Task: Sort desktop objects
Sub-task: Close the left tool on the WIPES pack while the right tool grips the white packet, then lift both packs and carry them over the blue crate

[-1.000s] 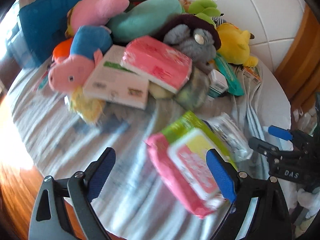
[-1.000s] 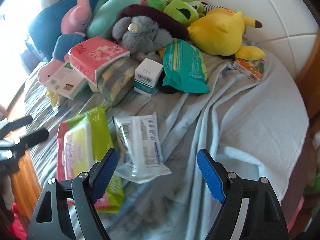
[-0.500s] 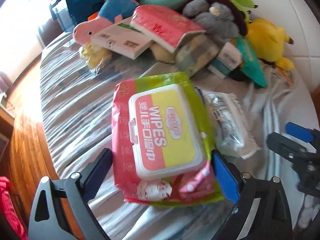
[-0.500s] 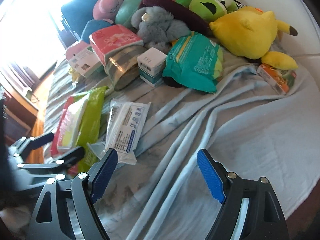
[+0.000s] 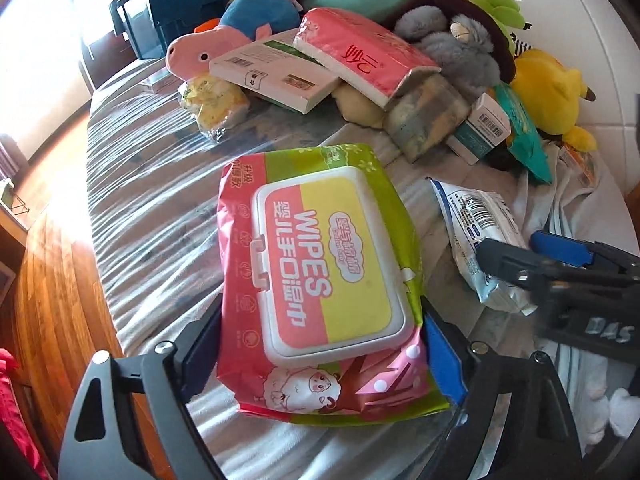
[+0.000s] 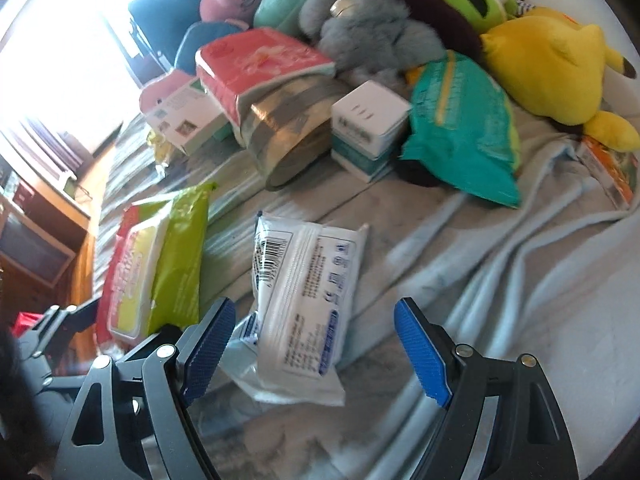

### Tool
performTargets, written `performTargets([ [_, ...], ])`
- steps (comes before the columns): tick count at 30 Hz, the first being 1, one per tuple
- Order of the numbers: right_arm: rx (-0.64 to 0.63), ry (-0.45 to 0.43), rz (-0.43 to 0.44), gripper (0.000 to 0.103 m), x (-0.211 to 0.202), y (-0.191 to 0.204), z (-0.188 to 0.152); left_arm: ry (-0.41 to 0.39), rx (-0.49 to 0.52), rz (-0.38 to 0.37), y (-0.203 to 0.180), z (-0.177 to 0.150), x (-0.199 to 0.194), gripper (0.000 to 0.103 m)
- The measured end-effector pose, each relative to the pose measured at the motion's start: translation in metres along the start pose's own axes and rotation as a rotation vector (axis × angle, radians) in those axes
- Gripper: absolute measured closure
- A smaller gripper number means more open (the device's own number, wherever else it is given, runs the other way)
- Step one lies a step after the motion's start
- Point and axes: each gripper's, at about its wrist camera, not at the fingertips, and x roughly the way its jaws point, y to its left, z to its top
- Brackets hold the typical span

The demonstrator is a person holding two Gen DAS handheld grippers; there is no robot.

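The left gripper [image 5: 320,344] clasps the near end of a wipes pack [image 5: 320,264] lying on the striped cloth [image 5: 152,200]. The right gripper [image 6: 316,344], jaws spread wide, hovers over a white pouch [image 6: 304,292], apparently not touching it, just beside the wipes.

"WIPES" on wipes pack [image 5: 320,280] lid (with Chinese characters), "DAS" on right hand-held gripper [image 5: 560,254]

At nine o'clock we see a sunlit wooden floor [image 5: 52,280], at ten a bright window [image 6: 60,40], at two a white padded wall panel [image 5: 580,12], and under everything a rumpled pale blue cloth [image 6: 500,280].
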Motion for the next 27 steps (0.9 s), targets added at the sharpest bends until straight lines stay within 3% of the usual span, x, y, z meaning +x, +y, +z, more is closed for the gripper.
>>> performTargets([
  [4,-0.044,-0.004,-0.064,0.020,0.009,0.009,0.001,0.007,-0.002,-0.022,0.003,-0.002,0.008,0.010],
  [5,-0.065,-0.008,-0.088,0.023,0.009,0.013,0.001,0.004,0.001,-0.026,0.003,-0.003,0.007,0.011],
  [8,-0.072,-0.020,-0.120,0.051,0.002,0.012,0.002,-0.002,0.001,-0.049,0.004,-0.002,0.000,0.019],
  [9,-0.058,-0.020,-0.116,0.054,-0.001,0.010,0.003,-0.002,-0.002,-0.058,0.005,-0.001,-0.004,0.021],
  [18,-0.026,-0.088,-0.100,0.058,-0.051,0.013,0.020,-0.102,0.012,-0.073,0.029,0.022,-0.057,0.021],
  [27,-0.031,-0.236,-0.119,0.059,-0.114,0.067,0.056,-0.223,0.054,-0.118,0.071,0.054,-0.116,0.021],
])
